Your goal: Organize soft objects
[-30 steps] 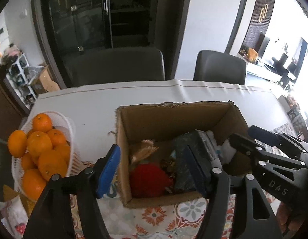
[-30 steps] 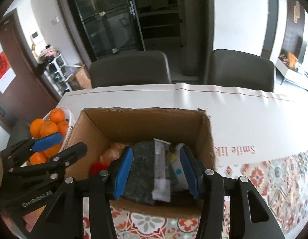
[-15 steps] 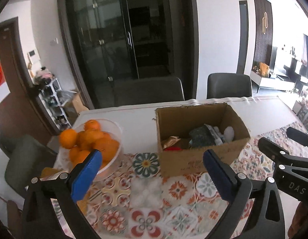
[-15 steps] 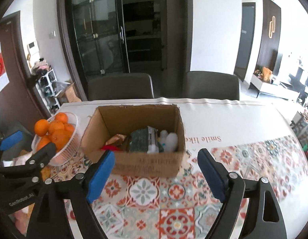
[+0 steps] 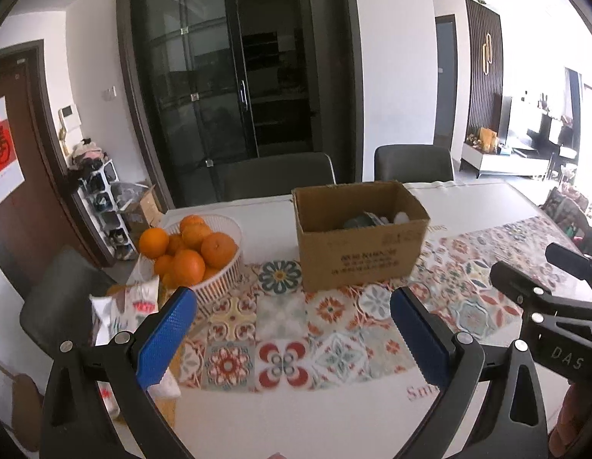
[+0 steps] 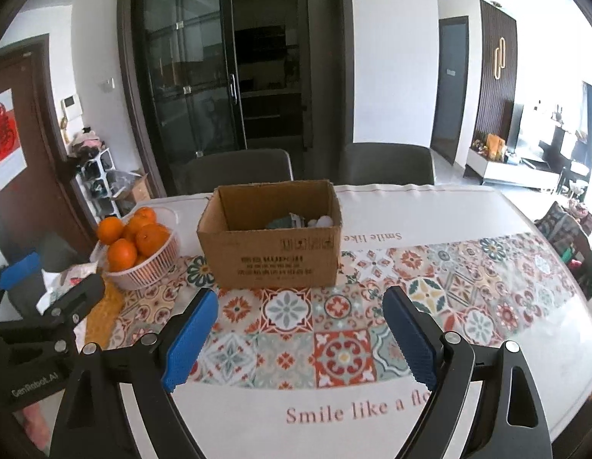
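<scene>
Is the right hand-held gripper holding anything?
No; the right hand-held gripper stands open and empty, with only the patterned tablecloth between its blue pads.

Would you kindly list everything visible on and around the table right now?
cardboard box: one, brown, mid-table, open top
soft items: several, dark and white, inside the box
basket: one, white, left of the box
oranges: a pile, orange, in the basket
packets: a few, white, beside the basket at the table's left edge
tablecloth: one, white with patterned tiles, covering the table
chairs: two, grey, behind the table
left gripper: blue fingers, open, empty
right gripper: blue fingers, open, empty
</scene>
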Available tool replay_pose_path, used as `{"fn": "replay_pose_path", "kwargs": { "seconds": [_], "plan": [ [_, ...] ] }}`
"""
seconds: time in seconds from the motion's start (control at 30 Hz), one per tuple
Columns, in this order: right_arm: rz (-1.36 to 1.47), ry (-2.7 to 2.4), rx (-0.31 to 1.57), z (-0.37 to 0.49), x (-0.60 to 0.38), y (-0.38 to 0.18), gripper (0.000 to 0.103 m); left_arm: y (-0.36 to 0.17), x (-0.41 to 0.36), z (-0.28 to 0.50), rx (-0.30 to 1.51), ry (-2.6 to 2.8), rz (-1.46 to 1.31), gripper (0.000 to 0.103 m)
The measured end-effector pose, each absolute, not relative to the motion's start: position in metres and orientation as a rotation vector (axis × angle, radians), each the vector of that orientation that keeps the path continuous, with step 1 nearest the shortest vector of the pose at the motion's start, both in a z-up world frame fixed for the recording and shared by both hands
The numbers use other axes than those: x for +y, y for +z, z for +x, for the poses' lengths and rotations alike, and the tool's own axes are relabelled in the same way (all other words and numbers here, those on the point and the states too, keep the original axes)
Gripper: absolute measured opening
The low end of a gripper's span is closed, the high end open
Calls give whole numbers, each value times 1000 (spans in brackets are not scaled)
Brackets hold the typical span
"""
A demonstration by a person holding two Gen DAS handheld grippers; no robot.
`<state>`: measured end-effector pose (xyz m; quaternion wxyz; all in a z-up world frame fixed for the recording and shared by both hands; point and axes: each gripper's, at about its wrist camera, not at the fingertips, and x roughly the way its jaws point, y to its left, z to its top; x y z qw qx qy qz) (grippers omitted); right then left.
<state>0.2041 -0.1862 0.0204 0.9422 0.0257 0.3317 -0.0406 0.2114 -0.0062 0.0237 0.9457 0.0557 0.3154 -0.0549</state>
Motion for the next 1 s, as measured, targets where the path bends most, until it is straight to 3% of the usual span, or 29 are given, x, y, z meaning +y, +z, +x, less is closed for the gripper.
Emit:
{"fn": "replay_pose_path", "kwargs": {
  "seconds": [1.0],
  "plan": [
    [47,-73,605,9,-196,33,95,39,-20,18,569,-119,94,103]
  ]
}}
